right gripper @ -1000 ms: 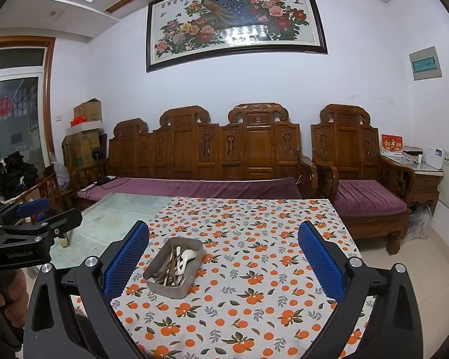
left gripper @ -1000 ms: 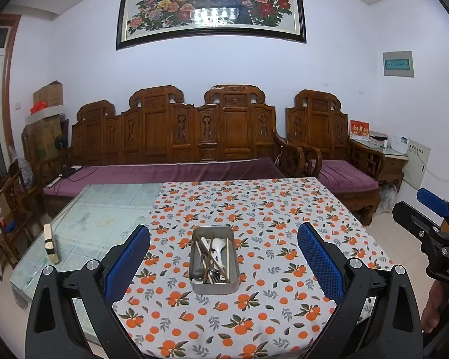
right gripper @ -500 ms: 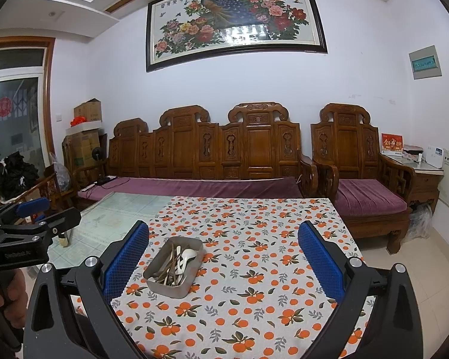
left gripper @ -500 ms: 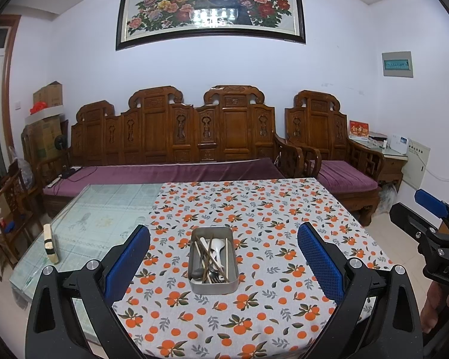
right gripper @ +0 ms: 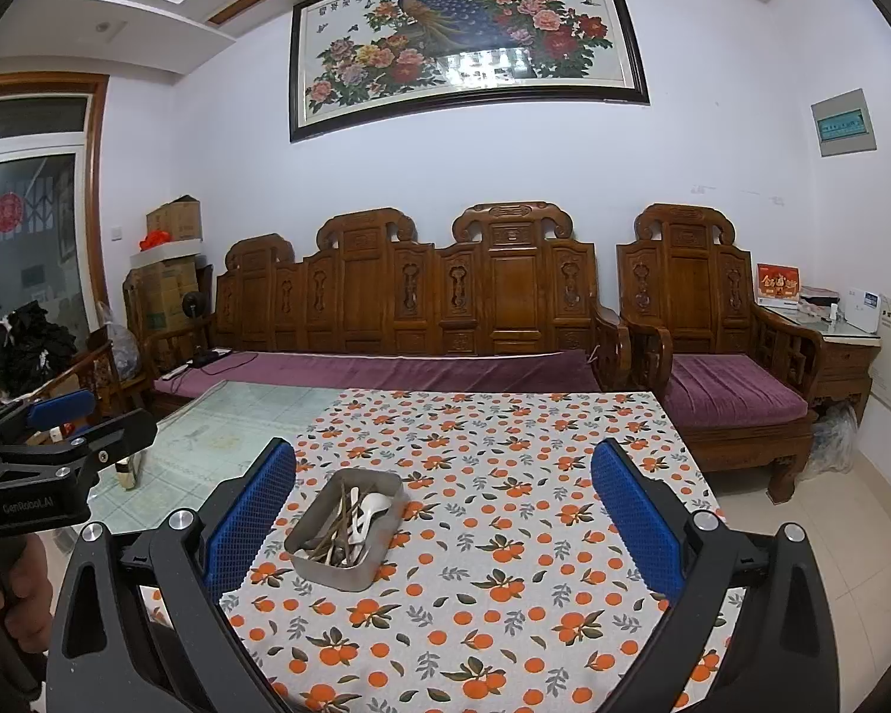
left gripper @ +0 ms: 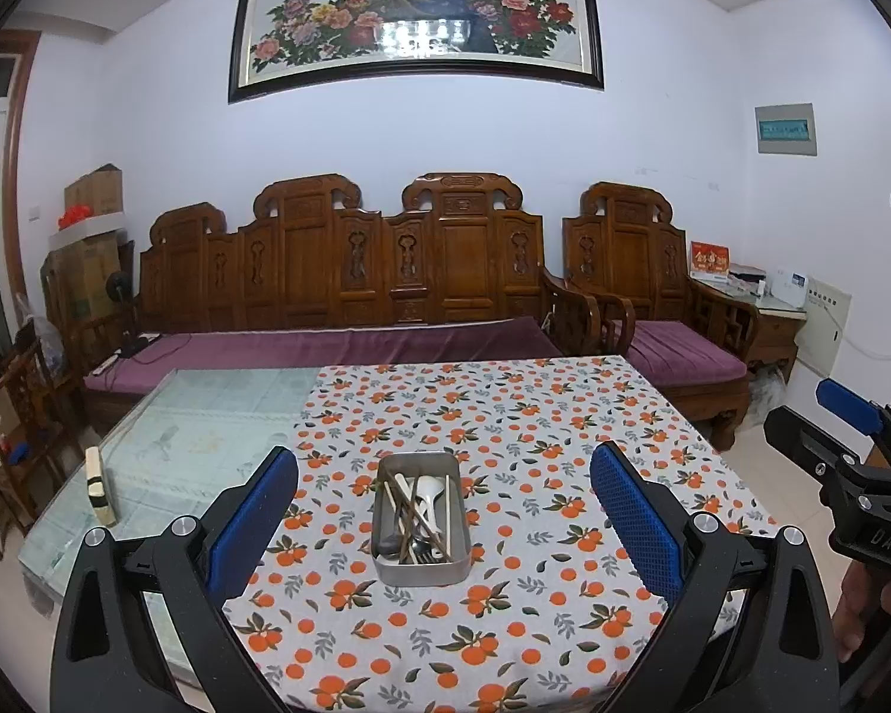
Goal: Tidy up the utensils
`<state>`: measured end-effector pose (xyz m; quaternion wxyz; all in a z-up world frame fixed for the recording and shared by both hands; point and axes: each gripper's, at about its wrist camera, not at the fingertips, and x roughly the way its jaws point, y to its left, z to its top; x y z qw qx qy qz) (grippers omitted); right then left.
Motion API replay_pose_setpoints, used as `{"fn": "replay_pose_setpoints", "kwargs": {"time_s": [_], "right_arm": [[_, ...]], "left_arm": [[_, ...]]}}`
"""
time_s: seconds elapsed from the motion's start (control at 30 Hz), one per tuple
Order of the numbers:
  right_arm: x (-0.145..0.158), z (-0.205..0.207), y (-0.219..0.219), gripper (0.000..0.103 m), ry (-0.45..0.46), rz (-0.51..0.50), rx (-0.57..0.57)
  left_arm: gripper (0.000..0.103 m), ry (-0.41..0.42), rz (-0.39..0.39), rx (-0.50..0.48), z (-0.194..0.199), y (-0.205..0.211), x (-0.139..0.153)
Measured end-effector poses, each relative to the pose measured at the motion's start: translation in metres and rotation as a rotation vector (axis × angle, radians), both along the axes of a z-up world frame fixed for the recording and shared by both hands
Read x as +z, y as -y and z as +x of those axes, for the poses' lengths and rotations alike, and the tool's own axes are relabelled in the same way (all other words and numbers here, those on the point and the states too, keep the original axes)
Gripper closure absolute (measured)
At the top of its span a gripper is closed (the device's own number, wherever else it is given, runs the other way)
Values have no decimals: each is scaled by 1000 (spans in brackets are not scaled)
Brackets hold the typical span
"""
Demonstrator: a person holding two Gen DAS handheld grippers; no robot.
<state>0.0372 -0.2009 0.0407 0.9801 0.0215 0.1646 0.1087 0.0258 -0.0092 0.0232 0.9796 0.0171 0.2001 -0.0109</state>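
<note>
Blue-padded and spread wide, the left claw [left gripper: 444, 517] and the right claw [right gripper: 444, 511] both hang above the near edge of the desk [left gripper: 564, 416] with nothing held between their fingers. Between the left claw's pads, and nearer the left pad in the right wrist view, a metal tin [left gripper: 420, 520] sits on the orange-print tablecloth [right gripper: 505, 535], holding a jumble of chopsticks [left gripper: 407, 511], a white spoon [left gripper: 430, 493] and other utensils too tangled to tell apart. Beyond the desk stands a carved wooden sofa [left gripper: 350, 273] with purple cushions, under a framed peacock painting [left gripper: 416, 12].
</note>
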Motion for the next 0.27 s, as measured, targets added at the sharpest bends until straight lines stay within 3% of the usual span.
{"fn": "replay_pose_setpoints", "kwargs": {"time_s": [0.27], "right_arm": [[0,0,0,3,0,1,-1]], "left_arm": [[8,-2,-4,0,1,-2,0]]}}
